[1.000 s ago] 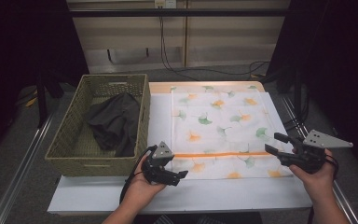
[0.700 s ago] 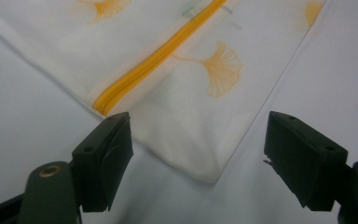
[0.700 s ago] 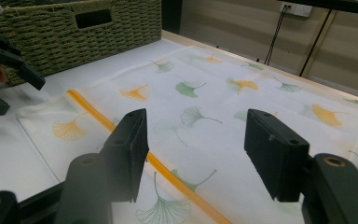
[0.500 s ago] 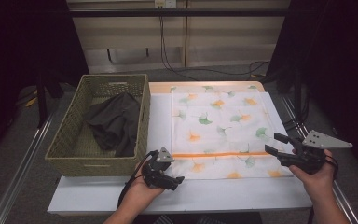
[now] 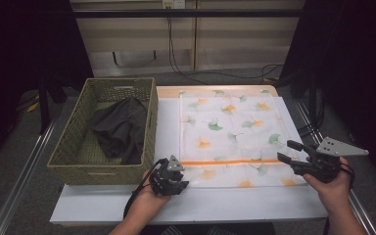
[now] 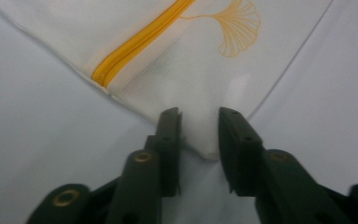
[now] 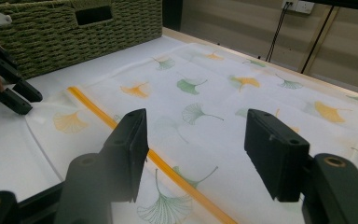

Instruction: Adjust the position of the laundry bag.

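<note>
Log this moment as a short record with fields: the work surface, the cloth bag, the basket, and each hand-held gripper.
surface: white table
bag: flat ginkgo-leaf print zipper bag, orange zipper near its front edge
basket: woven basket left of the bag, dark garment inside
left hand-held gripper: at the bag's near-left corner, jaws just been closing, corner fabric between them, a gap left
right hand-held gripper: jaws wide open, above the bag's right side, nothing held
</note>
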A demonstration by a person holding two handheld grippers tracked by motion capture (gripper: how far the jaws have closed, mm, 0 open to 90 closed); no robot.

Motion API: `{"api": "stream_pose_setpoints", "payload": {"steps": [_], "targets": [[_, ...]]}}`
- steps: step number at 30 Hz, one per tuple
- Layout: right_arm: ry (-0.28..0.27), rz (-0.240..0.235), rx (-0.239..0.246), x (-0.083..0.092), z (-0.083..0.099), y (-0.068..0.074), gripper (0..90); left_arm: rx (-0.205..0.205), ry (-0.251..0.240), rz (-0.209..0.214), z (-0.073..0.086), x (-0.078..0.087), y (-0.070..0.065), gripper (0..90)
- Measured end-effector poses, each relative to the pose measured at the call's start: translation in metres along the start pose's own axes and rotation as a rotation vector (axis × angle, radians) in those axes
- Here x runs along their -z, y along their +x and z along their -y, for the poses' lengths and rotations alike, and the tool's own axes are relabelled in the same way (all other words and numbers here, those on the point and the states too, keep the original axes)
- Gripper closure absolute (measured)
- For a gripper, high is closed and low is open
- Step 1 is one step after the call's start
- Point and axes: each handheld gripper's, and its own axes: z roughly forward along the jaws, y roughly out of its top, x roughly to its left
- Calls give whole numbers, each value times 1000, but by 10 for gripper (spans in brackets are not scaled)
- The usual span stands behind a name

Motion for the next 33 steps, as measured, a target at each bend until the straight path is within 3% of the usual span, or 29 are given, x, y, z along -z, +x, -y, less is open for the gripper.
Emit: {"api": "stream_pose_setpoints", "payload": {"steps": [1,4,6,12,14,16,17,18,19,22,23,24,25,26,28,29,30,31,32,33], "targets": [[4,-4,-1,0,0,0,398,-1,-5,30,-1,-1,0,817],[4,-6,-3,0,0,0,398,-22,17,17,-2,0,-2,872],[3,-8,1,0,0,0,398,-29,19,2,-4,1,-5,877],[3,-7,-3,1,1,-2,399,-34,27,21,-3,14,-10,880],[4,-6,-2,1,1,-2,398,-60,64,32,0,21,-10,880],[7,-3,-3,0,2,-2,399,-56,57,38,4,24,-12,880],[10,2,-2,0,2,-1,399,-72,78,39,6,27,-12,879],[13,-1,1,-1,2,0,400,-51,60,42,8,28,-13,879],[13,0,2,-2,1,0,401,-76,82,58,10,31,-11,878],[14,-2,4,-2,1,1,404,-73,82,87,15,35,-13,877],[14,-3,4,-2,1,1,405,-52,72,95,16,36,-15,876],[14,-4,4,-2,1,1,405,-81,86,102,17,38,-14,875],[14,-2,3,-2,1,1,405,-65,76,104,17,38,-16,875],[16,-2,2,-2,1,1,405,-78,91,114,18,39,-16,874],[18,-2,1,-2,1,1,405,-83,97,124,19,39,-18,868],[18,-2,2,-2,1,1,405,-52,85,135,21,38,-20,857],[18,-2,2,-2,1,1,405,-52,85,135,21,38,-20,830],[17,-7,5,-2,2,1,405,-85,107,145,21,40,-18,830],[16,3,2,-1,2,0,405,-66,81,146,22,39,-18,681],[15,2,0,-1,2,0,405,-57,57,154,22,40,-18,669]]}}
